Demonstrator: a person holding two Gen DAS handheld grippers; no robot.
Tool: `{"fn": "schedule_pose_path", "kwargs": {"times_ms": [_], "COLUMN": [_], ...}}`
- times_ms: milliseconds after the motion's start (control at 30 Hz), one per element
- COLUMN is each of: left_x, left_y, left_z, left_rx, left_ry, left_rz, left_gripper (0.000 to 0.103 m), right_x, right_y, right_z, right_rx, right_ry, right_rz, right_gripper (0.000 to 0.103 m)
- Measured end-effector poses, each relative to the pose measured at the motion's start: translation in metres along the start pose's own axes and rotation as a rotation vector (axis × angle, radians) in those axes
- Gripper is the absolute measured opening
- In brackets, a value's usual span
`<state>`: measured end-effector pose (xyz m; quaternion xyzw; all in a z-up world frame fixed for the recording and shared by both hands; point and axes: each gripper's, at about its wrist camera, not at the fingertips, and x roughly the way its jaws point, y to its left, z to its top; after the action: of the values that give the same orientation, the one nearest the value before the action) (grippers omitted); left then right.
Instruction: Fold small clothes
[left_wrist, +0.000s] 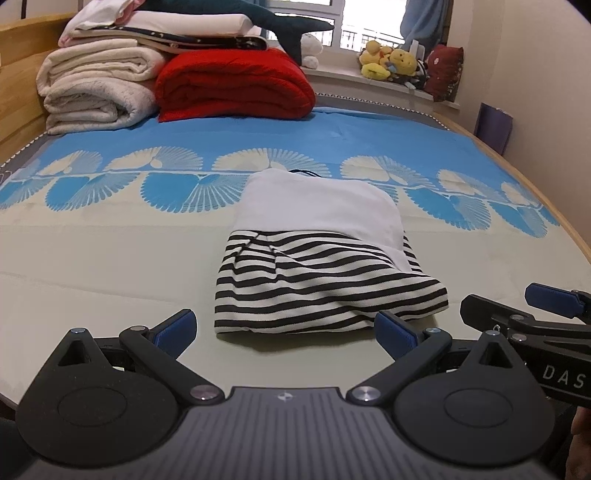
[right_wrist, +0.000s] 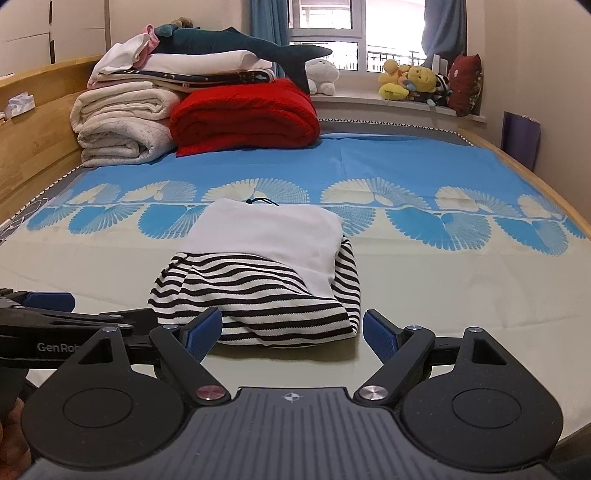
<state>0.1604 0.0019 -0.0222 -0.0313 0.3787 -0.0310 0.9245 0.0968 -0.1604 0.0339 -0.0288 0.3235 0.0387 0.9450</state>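
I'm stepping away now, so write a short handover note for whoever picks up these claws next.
Left claw: open, empty, low over the bed, just short of the garment.
Right claw: open, empty, beside the left one.
Striped and white garment: lies folded into a compact bundle on the bed sheet, white part on top.
Done: the fold looks finished.
Left: perhaps tidy the edges; no other loose clothes are in view.

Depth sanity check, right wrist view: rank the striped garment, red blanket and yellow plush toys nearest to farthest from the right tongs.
1. Striped garment: folded with a white piece on top, lying on the bed just ahead of the open right tongs.
2. Red blanket: folded at the bed's far end, left of centre.
3. Yellow plush toys: on the windowsill beyond the bed, far right.
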Motion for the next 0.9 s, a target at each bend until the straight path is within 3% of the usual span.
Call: {"fn": "schedule_pose_path", "kwargs": {"times_ms": [900], "left_x": [0.0046], "left_y": [-0.0043], "left_z": [-0.0018], "left_rx": [0.008], "left_ry": [0.011], "left_rz": [0.003], "left_gripper": [0.102], "right_x": [0.0038], "right_y": [-0.0027], "right_z": [-0.0024], "right_rx": [0.004], "right_ry": [0.009], "right_rz": [-0.009], "right_gripper": [0.084]}}
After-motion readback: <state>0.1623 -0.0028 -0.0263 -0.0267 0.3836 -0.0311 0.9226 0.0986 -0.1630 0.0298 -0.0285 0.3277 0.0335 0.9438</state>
